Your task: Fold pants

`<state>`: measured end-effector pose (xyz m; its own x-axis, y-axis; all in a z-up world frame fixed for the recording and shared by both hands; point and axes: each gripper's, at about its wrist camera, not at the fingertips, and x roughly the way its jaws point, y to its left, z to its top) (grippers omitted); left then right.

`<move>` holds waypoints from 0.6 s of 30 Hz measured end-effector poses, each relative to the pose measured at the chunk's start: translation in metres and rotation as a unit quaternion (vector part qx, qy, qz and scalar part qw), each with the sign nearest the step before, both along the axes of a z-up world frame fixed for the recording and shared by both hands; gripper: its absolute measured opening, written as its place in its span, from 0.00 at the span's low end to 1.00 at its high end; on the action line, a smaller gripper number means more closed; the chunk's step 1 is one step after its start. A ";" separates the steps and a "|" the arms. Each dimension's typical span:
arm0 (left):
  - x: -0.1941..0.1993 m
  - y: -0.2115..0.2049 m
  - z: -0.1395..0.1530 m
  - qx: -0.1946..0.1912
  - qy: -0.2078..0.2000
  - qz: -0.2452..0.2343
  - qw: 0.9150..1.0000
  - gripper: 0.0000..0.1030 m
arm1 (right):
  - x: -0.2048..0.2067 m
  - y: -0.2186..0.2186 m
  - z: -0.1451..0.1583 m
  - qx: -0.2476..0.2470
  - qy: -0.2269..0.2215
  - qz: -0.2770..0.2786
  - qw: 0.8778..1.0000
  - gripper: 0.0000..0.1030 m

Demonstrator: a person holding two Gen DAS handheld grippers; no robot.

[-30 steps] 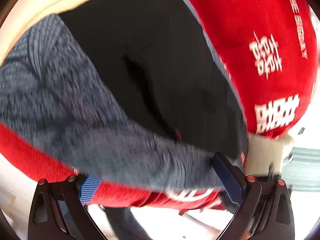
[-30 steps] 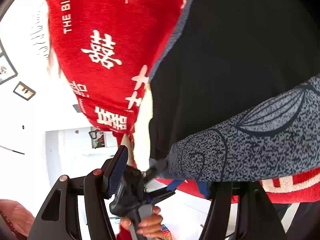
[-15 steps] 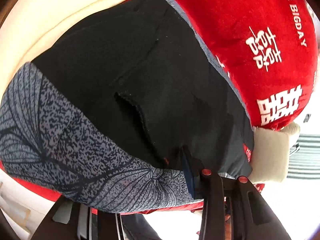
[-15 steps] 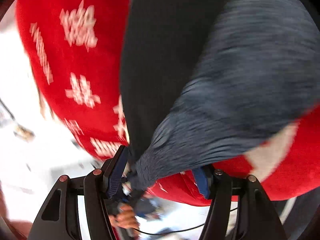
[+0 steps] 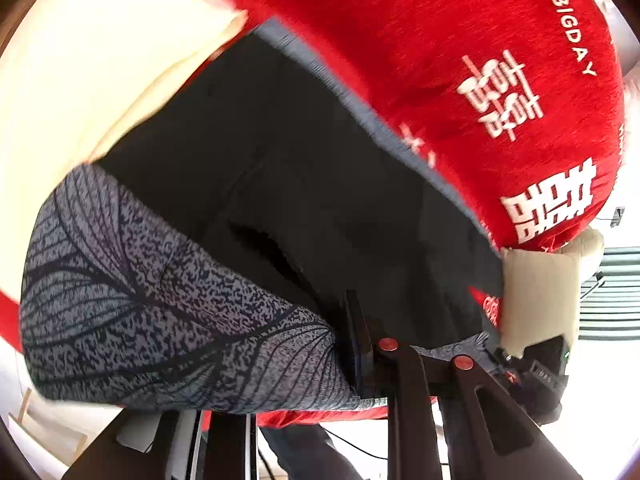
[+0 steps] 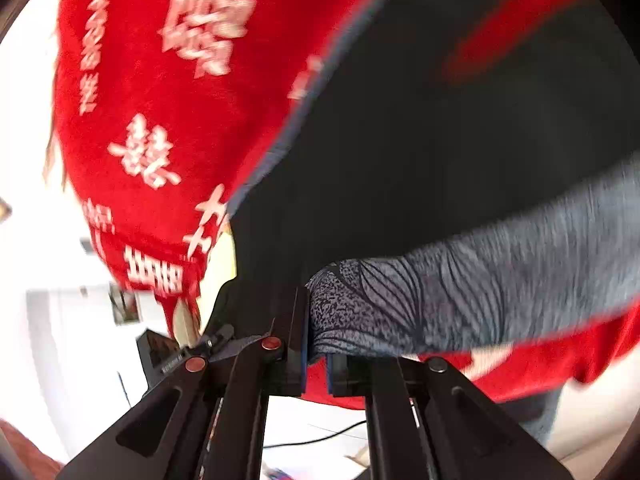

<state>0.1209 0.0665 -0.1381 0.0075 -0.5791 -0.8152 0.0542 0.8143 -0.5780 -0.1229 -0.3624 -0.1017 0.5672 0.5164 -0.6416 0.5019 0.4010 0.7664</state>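
Pinching the patterned grey waistband [image 5: 160,312] at opposite ends, left tongs [image 5: 360,360] and right tongs [image 6: 316,356] have just closed; the black pants [image 5: 320,200] are spread toward twelve o'clock over the red blanket [image 5: 480,60].

- The left gripper [image 5: 352,364]: its left finger lies hidden under the grey patterned band of the pants [image 5: 304,184]; its jaws have just been closing with that cloth between them.
- The right-wrist view is smeared by motion; the white characters on the red blanket [image 6: 160,92] cannot be read there.
- The pants run past the frame's edge in both views.
- The cream cushion [image 5: 540,296] is part covered.
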 end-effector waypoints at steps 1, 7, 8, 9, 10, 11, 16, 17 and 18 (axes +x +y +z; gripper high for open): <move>0.009 -0.007 0.007 0.001 -0.009 -0.001 1.000 0.22 | 0.014 -0.008 0.005 -0.003 -0.003 0.013 1.000 0.06; 0.087 -0.058 0.020 0.013 -0.047 0.006 0.999 0.22 | 0.114 -0.064 -0.004 -0.017 0.008 0.066 0.998 0.07; 0.101 -0.068 0.015 0.019 -0.054 0.007 0.998 0.22 | 0.130 -0.067 -0.009 -0.016 0.015 0.072 0.997 0.07; 0.113 -0.076 0.010 0.027 -0.057 0.007 0.998 0.22 | 0.151 -0.074 -0.021 -0.016 0.026 0.080 0.996 0.07; 0.126 -0.083 0.001 0.035 -0.057 0.006 0.998 0.22 | 0.165 -0.079 -0.030 -0.018 0.037 0.086 0.995 0.07; 0.138 -0.090 -0.010 0.047 -0.057 0.010 0.997 0.22 | 0.179 -0.084 -0.041 -0.017 0.048 0.092 0.994 0.07; 0.175 -0.107 -0.064 0.088 -0.032 0.031 0.995 0.23 | 0.226 -0.098 -0.101 -0.014 0.094 0.109 0.989 0.09; 0.177 -0.108 -0.070 0.089 -0.026 0.036 0.995 0.23 | 0.228 -0.100 -0.107 -0.012 0.095 0.109 0.989 0.09; 0.180 -0.107 -0.073 0.087 -0.018 0.042 0.995 0.23 | 0.231 -0.102 -0.111 -0.004 0.093 0.107 0.990 0.09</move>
